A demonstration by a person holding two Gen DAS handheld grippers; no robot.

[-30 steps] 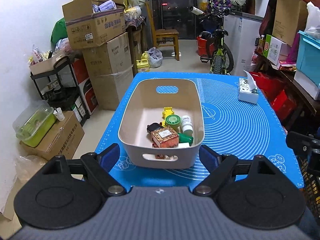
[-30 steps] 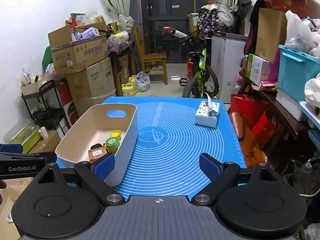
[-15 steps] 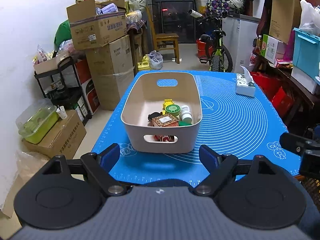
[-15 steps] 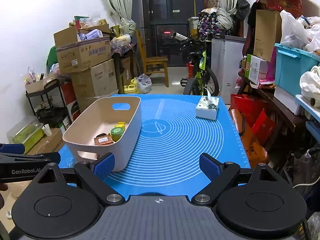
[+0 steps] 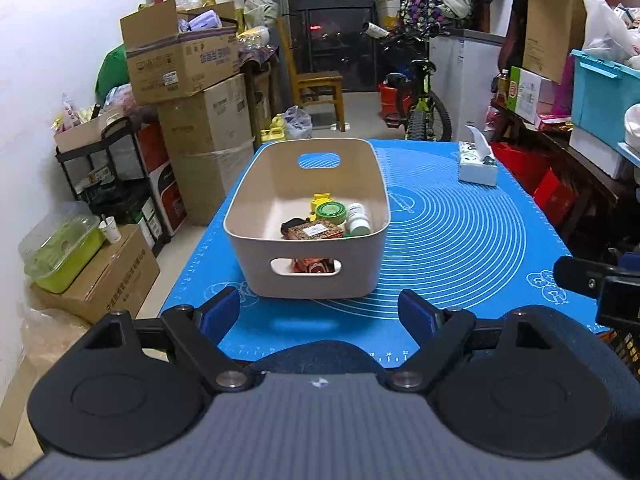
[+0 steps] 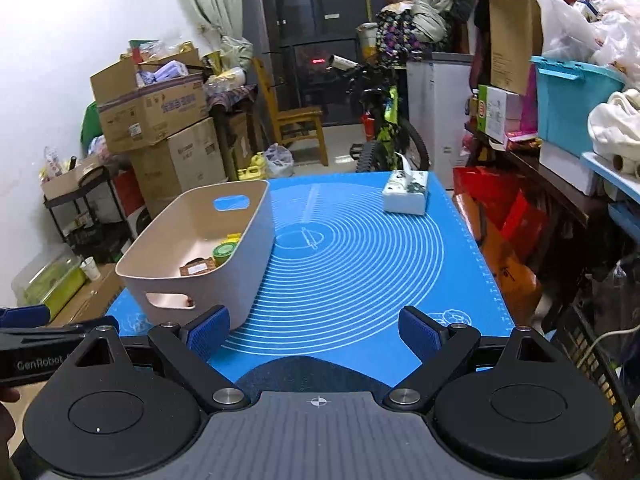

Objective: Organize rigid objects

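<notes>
A beige plastic bin [image 5: 308,276] with handle slots stands on the blue mat [image 5: 460,240]. It holds several small rigid items: a brown patterned box [image 5: 315,231], a green-lidded jar [image 5: 330,211], a white bottle [image 5: 357,218] and a yellow piece [image 5: 320,200]. My left gripper [image 5: 320,314] is open and empty, near the mat's front edge, short of the bin. My right gripper [image 6: 316,332] is open and empty, to the right of the bin [image 6: 208,280], over the mat's front edge [image 6: 340,280].
A white tissue box [image 5: 478,166] sits at the mat's far right; it also shows in the right wrist view [image 6: 405,196]. Stacked cardboard boxes [image 5: 192,80] and a black rack [image 5: 116,184] stand left of the table. A bicycle [image 5: 420,104] and a wooden chair [image 5: 316,88] stand beyond.
Both grippers have drawn back toward me, away from the bin. The bin and its contents have not moved. Both grippers stay open and empty.
</notes>
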